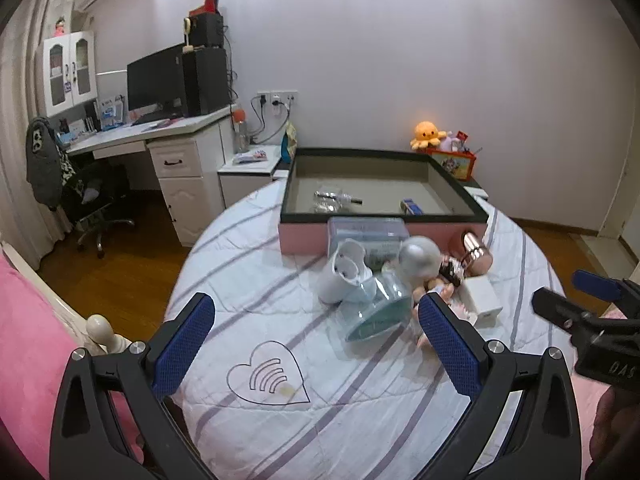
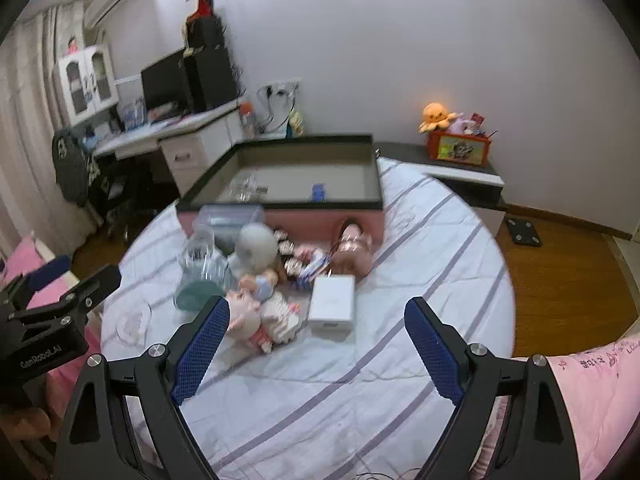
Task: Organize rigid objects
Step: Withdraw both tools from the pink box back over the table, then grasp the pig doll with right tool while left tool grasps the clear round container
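Your two grippers hang over a striped bed [image 1: 320, 400], fingers spread wide on both the left gripper [image 1: 316, 344] and the right gripper [image 2: 318, 346], nothing between either pair.

The pink-sided tray [image 1: 304, 236] at the far end of the bed is the landmark: a few small pieces already lie inside it, and the unsorted pile sits just in front of its near wall.

Touching that wall stands a clear lidded box [image 1: 366, 232]; it looks stiff and light but broad, so you do best spanning its shorter sides. In front of the tray and toward its left lies a tipped clear container [image 1: 376, 312] with a teal end, likely slick and crackable; take it across the rim, gently. Beside it the white cup [image 1: 340, 280] looks stiff and light, with a rim that suits a pinch. The copper-coloured cup [image 1: 474, 250] near the tray's right corner probably slides on polished metal, so clamp low on its body. The white box [image 2: 332, 304], nearest you from the tray, offers flat, square sides and should be the easiest grasp. The small dolls [image 2: 256, 312] beside it look light and awkward.
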A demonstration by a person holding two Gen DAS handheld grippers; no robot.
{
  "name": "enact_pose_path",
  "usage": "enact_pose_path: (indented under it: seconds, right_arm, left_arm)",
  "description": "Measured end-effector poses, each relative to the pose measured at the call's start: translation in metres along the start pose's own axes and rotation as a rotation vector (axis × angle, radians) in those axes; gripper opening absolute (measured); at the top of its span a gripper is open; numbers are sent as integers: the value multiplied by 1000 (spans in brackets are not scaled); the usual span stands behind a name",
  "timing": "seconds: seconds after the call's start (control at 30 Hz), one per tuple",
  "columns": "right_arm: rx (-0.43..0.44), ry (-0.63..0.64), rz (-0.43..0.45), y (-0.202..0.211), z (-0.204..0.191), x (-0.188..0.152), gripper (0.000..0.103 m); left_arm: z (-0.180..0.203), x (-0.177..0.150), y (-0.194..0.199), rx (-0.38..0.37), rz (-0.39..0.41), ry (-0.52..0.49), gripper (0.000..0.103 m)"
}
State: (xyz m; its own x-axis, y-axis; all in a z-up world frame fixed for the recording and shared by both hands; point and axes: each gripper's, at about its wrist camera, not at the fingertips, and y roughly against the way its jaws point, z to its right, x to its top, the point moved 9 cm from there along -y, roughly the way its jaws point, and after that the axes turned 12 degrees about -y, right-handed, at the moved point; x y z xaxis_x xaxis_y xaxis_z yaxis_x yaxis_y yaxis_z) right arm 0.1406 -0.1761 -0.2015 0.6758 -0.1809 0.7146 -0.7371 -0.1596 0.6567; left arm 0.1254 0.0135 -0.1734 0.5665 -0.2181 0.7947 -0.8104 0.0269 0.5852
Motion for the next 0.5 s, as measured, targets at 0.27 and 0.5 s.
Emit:
enact_pose_path:
  seconds: [0.27,0.5]
  right_arm:
    - [32,110,-120,-46,-23,-29,90]
    - [65,183,-149,-71,-41,-36,90]
  left_arm:
    - [6,-18,-30,-11,-64,-22,102]
    - [6,-27,-52,-54,-111,-24,102]
